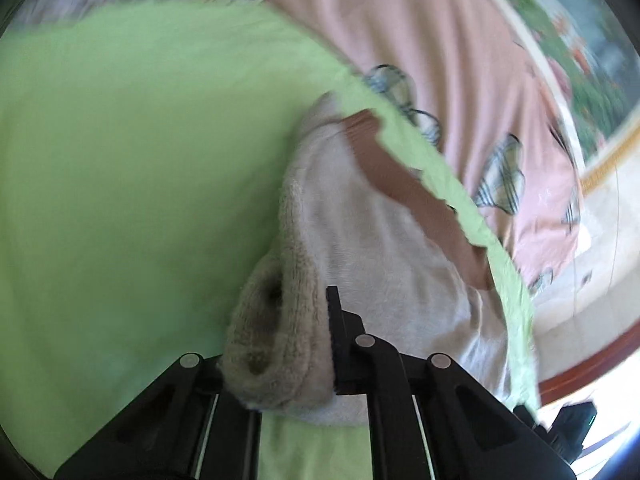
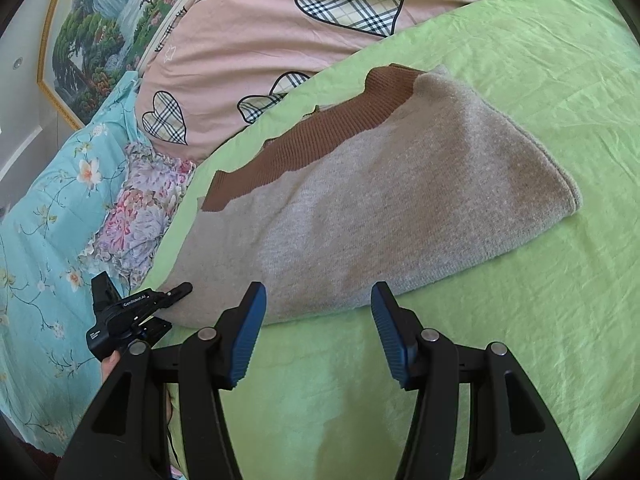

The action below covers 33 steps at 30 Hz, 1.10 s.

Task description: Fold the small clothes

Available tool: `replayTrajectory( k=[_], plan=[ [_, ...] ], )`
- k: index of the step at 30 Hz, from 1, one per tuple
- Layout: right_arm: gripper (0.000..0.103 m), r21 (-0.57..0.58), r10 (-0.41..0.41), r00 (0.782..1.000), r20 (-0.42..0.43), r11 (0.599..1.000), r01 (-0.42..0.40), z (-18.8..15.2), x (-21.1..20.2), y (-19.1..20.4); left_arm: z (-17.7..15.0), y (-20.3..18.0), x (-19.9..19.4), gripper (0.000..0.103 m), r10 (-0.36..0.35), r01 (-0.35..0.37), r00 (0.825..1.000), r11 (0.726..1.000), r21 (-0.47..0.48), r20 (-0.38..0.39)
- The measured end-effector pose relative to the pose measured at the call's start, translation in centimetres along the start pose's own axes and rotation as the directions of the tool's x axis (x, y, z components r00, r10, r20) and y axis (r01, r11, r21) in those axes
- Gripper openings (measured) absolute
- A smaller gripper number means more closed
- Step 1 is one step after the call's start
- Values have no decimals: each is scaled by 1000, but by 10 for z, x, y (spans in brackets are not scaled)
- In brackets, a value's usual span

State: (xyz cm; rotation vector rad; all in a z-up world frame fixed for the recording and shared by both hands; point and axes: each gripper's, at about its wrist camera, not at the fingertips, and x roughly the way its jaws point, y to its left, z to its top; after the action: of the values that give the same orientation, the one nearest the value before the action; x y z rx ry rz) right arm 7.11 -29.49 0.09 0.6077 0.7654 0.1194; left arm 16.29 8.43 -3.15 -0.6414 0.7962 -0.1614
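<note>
A folded beige knit sweater (image 2: 380,196) with a brown ribbed band (image 2: 320,136) lies on the green sheet (image 2: 500,320). My right gripper (image 2: 318,304) is open and empty, just in front of the sweater's near edge. My left gripper (image 1: 288,344) is shut on a thick folded edge of the sweater (image 1: 280,320) and lifts it slightly; the view is blurred. The left gripper also shows in the right wrist view (image 2: 176,293), at the sweater's left corner.
A pink duvet with plaid hearts (image 2: 348,0) lies behind the green sheet. A turquoise floral quilt (image 2: 52,220) and a purple floral cloth (image 2: 140,208) lie to the left. A framed landscape picture (image 2: 100,28) hangs on the wall.
</note>
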Motion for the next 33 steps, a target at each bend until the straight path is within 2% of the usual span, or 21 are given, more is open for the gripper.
replayTrajectory(
  k=[2, 5, 7, 10, 13, 16, 19, 23, 25, 26, 27, 28, 29, 30, 31, 32, 33],
  plan=[
    [56, 4, -3, 1000, 10, 1000, 3, 6, -3, -6, 1, -28, -9, 6, -11, 9, 1000, 996, 89, 26],
    [56, 19, -11, 1000, 28, 1000, 11, 20, -9, -16, 0, -75, -15, 6, -96, 88, 995, 978, 190, 35],
    [56, 25, -15, 999, 33, 1000, 14, 30, -12, -22, -4, -111, -7, 6, -159, 151, 987, 955, 254, 9],
    [56, 26, -10, 1000, 26, 1000, 10, 51, -13, -31, -18, -156, 19, 6, -197, 203, 979, 925, 321, -52],
    [56, 49, 49, 999, 9, 998, -49, 73, -8, -41, -39, -189, 55, 6, -192, 223, 974, 899, 377, -117],
    [56, 52, 57, 998, -31, 997, -55, 96, 9, -46, -58, -200, 94, 6, -167, 233, 966, 893, 386, -196],
    [57, 36, 101, 991, -83, 995, -98, 114, 33, -41, -69, -201, 110, 6, -153, 236, 961, 891, 388, -231],
    [73, 30, 189, 964, -187, 982, -187, 131, 80, -26, -63, -200, 103, 6, -193, 267, 954, 892, 364, -227],
    [74, 49, 260, 934, -245, 965, -256, 134, 107, -17, -60, -202, 100, 6, -191, 266, 955, 890, 370, -227],
    [74, 68, 309, 912, -270, 951, -302, 136, 124, -11, -60, -203, 101, 6, -177, 256, 957, 888, 383, -231],
    [74, 66, 318, 907, -276, 948, -313, 138, 132, -7, -60, -205, 101, 6, -164, 247, 959, 885, 395, -233],
    [72, 47, 316, 906, -281, 948, -316, 141, 144, 1, -61, -208, 102, 6, -157, 242, 960, 883, 403, -233],
    [60, 30, 309, 907, -286, 949, -314, 143, 152, 6, -61, -210, 102, 6, -152, 237, 961, 881, 408, -230],
    [39, 12, 288, 911, -296, 954, -298, 147, 161, 12, -62, -212, 97, 6, -144, 227, 965, 879, 420, -221],
    [31, 5, 270, 913, -307, 959, -283, 151, 169, 15, -62, -217, 96, 6, -137, 217, 968, 876, 431, -209],
    [18, -7, 261, 915, -308, 961, -277, 155, 174, 18, -62, -212, 85, 6, -140, 218, 969, 873, 436, -203],
    [16, -21, 261, 917, -301, 960, -280, 160, 172, 20, -60, -217, 81, 6, -152, 226, 968, 870, 438, -198]
  ],
)
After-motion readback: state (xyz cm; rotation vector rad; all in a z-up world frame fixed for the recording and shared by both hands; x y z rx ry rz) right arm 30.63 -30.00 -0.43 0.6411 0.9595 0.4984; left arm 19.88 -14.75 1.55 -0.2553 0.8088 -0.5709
